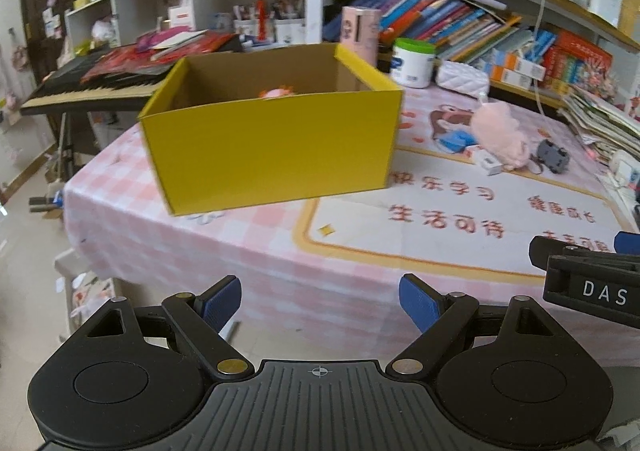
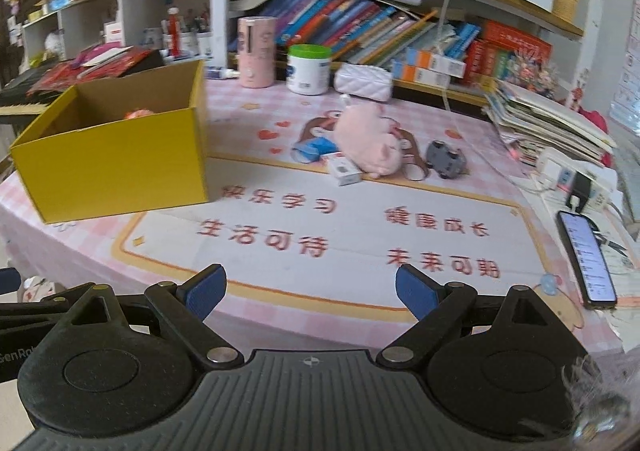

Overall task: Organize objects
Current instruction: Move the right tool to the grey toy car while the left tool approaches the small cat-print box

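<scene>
A yellow cardboard box (image 1: 272, 147) (image 2: 116, 163) stands open-topped on the pink checked tablecloth, with a small pink-orange toy (image 1: 276, 93) (image 2: 138, 114) inside. Right of it lie a pink plush toy (image 2: 370, 139) (image 1: 500, 131), a blue item (image 2: 312, 149), a small white box (image 2: 344, 169) and a grey toy car (image 2: 446, 159) (image 1: 554, 157). My left gripper (image 1: 320, 301) hangs open over the table's near edge, nothing between its blue pads. My right gripper (image 2: 310, 291) is open and empty too, near the front edge; part of it shows in the left wrist view (image 1: 592, 279).
A phone (image 2: 588, 259) lies lit at the right edge beside a power strip (image 2: 576, 179) and stacked papers (image 2: 548, 123). A pink cylinder (image 2: 256, 51), a white tub (image 2: 308, 69) and a white quilted pouch (image 2: 362, 81) stand before bookshelves. A keyboard (image 1: 92, 89) sits left.
</scene>
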`<action>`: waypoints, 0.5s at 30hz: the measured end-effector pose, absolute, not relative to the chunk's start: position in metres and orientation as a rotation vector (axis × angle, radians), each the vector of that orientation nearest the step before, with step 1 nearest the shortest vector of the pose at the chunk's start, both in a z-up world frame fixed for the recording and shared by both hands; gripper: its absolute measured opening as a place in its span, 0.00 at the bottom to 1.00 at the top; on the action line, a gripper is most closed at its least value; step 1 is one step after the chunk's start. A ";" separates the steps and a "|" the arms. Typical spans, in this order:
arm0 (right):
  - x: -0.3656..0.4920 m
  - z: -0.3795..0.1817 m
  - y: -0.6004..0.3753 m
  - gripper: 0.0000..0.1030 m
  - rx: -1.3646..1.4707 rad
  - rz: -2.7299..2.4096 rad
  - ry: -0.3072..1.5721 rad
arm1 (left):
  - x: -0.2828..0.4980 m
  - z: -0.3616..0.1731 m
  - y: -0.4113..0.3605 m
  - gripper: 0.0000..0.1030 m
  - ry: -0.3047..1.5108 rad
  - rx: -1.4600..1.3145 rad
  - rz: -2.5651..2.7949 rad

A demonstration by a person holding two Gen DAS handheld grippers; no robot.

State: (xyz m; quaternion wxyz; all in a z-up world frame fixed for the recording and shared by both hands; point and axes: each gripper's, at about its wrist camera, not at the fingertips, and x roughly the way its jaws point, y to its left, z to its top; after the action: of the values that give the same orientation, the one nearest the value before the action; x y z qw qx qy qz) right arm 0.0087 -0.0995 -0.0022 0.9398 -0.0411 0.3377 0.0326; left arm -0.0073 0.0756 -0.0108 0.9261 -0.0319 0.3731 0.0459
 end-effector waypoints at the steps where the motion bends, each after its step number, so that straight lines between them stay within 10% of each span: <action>1: 0.010 -0.002 -0.104 0.89 -0.082 0.056 0.689 | -0.003 -0.011 0.071 0.86 0.764 -0.062 0.082; 15: 0.064 0.004 -0.162 0.90 -0.061 -0.018 0.690 | 0.056 -0.007 0.015 0.86 0.761 -0.043 0.023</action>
State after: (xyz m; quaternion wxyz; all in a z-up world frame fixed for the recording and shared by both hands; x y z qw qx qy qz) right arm 0.0638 -0.1623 0.0044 0.9405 -0.0299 0.3382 -0.0090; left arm 0.0556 0.0154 -0.0074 0.9282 -0.0208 0.3714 0.0111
